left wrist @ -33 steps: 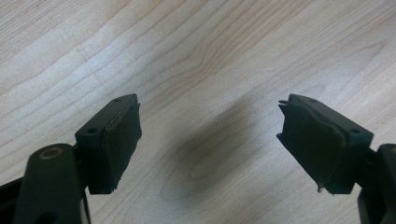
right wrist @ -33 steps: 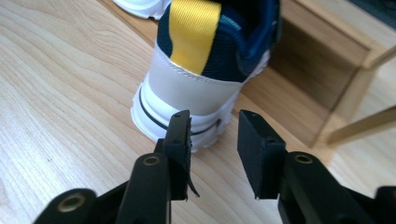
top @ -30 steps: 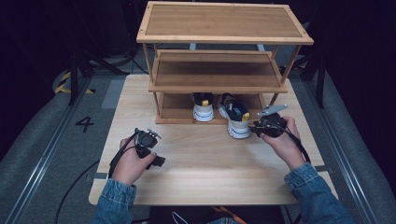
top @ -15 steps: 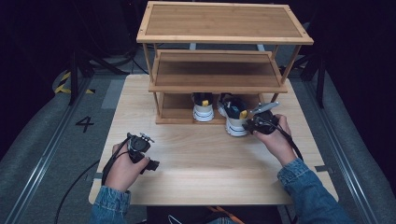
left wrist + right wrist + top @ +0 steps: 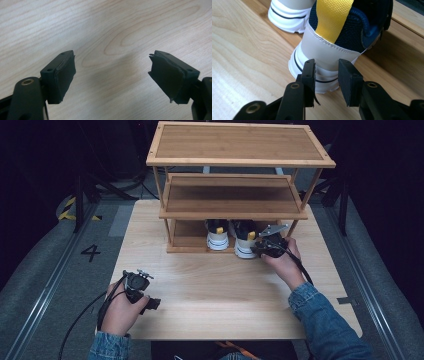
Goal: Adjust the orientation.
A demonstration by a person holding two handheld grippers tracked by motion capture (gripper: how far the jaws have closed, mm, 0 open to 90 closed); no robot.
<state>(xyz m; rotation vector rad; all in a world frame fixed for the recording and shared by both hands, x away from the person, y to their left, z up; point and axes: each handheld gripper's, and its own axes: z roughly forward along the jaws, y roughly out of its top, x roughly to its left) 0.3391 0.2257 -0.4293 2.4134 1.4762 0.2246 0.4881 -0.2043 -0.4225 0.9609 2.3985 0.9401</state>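
Shoes stand side by side on the bottom tier of the wooden rack (image 5: 235, 215), heels toward the person. The right shoe (image 5: 245, 244) is just ahead of the right gripper (image 5: 259, 247), whose hand reaches forward from a denim sleeve with the wrist nearly straight. In the right gripper view the right gripper (image 5: 325, 75) has its jaws drawn close with a narrow gap, set against the white heel of the right shoe (image 5: 329, 50); whether they pinch it I cannot tell. That view also shows a yellow pull tab (image 5: 332, 17) above the jaws and the left shoe (image 5: 287, 12) beyond, to their left. The left gripper (image 5: 150, 304) rests low on the bench (image 5: 210, 285), well apart from the rack, the hand curled around it. The left gripper (image 5: 112, 75) is spread wide over bare wood.
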